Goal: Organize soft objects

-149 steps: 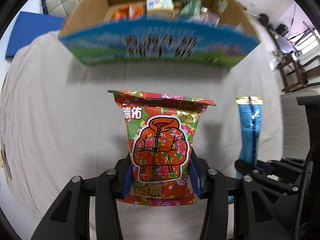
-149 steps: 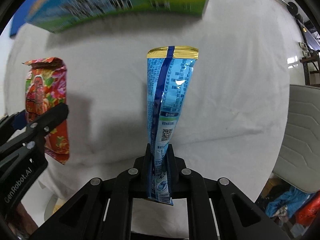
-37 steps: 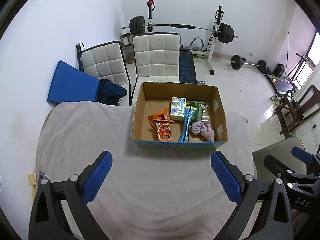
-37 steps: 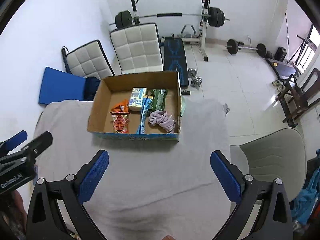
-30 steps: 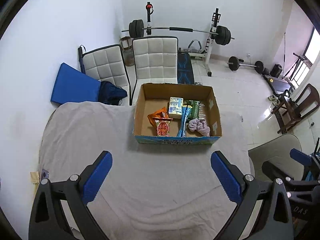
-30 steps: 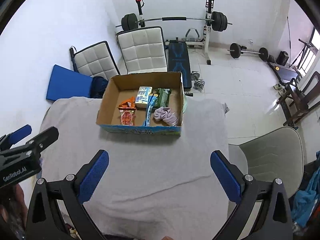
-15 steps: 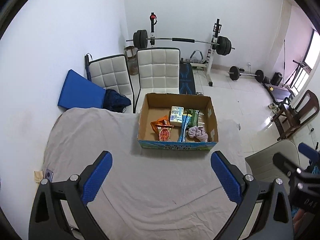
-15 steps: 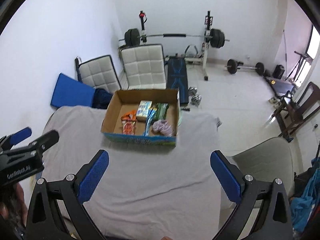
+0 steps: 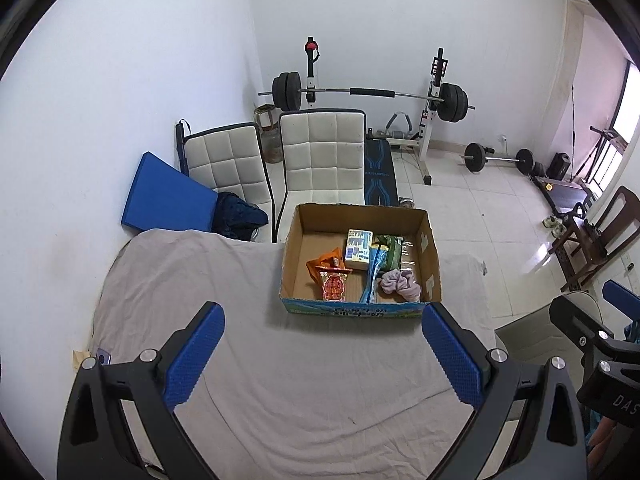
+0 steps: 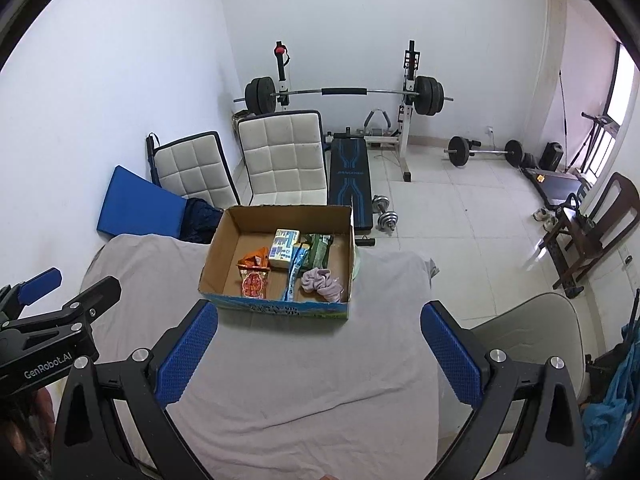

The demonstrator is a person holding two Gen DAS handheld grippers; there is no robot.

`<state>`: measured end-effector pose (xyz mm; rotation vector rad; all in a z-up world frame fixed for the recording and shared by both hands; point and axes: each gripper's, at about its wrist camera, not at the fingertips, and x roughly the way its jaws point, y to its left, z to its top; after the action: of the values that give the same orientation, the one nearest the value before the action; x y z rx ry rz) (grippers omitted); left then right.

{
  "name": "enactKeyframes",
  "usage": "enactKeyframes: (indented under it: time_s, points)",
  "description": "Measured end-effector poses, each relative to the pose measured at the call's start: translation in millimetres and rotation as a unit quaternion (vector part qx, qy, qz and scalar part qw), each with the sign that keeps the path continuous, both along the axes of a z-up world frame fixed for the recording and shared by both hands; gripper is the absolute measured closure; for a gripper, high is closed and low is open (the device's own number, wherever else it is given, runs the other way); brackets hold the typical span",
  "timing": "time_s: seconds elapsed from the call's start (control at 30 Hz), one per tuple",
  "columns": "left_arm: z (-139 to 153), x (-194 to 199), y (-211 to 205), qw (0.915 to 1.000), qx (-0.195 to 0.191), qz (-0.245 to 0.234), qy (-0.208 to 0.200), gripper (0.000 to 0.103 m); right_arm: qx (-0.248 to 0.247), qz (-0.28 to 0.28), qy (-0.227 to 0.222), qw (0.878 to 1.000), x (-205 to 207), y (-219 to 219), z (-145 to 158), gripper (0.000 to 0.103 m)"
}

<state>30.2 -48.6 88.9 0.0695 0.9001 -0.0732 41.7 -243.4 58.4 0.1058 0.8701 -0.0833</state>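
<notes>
On the far left of the left wrist view a blue foam mat (image 9: 168, 196) leans on the white wall beside two white quilted chairs (image 9: 280, 168). In front of them the grey cloth-covered tabletop (image 9: 192, 288) carries nothing loose — only the open brown cardboard box with a blue printed front (image 9: 360, 312), which sits toward its far edge.

Inside the box, from left to right, lie an orange crinkled snack bag (image 9: 326, 259), a red flower-printed snack packet (image 9: 334, 286), a pale yellow-and-blue carton (image 9: 359, 249), a long blue foil snack pouch (image 9: 371, 276), a green wrapped packet (image 9: 390, 250) and a crumpled mauve cloth (image 9: 400, 286).

The left tongs (image 9: 320, 354) are spread wide with nothing between their blue ribbed pads (image 9: 196, 354), held high and well back from the box. The right tongs (image 10: 316, 350) are likewise fully spread and empty — well apart from the box (image 10: 280, 308) in their own view, with the left tool visible at their left edge.

By my reading, the packing step looks finished: every soft item in view is in the box and the cloth around it shows no stray piece. The next move probably calls only for a check that nothing lies beyond the frame; if something turns up, it would need a gentle pinch near its edge and a lift over the box's front wall.
</notes>
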Motion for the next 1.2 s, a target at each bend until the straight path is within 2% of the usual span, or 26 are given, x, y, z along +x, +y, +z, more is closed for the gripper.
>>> enactKeyframes:
  time_s: [1.2]
  points:
    - [3.3, -3.5, -3.2, 1.0000, -0.003, -0.002, -0.005, 0.002, -0.006, -0.013, -0.008, 1.000, -4.5, -11.6, 2.9, 0.000]
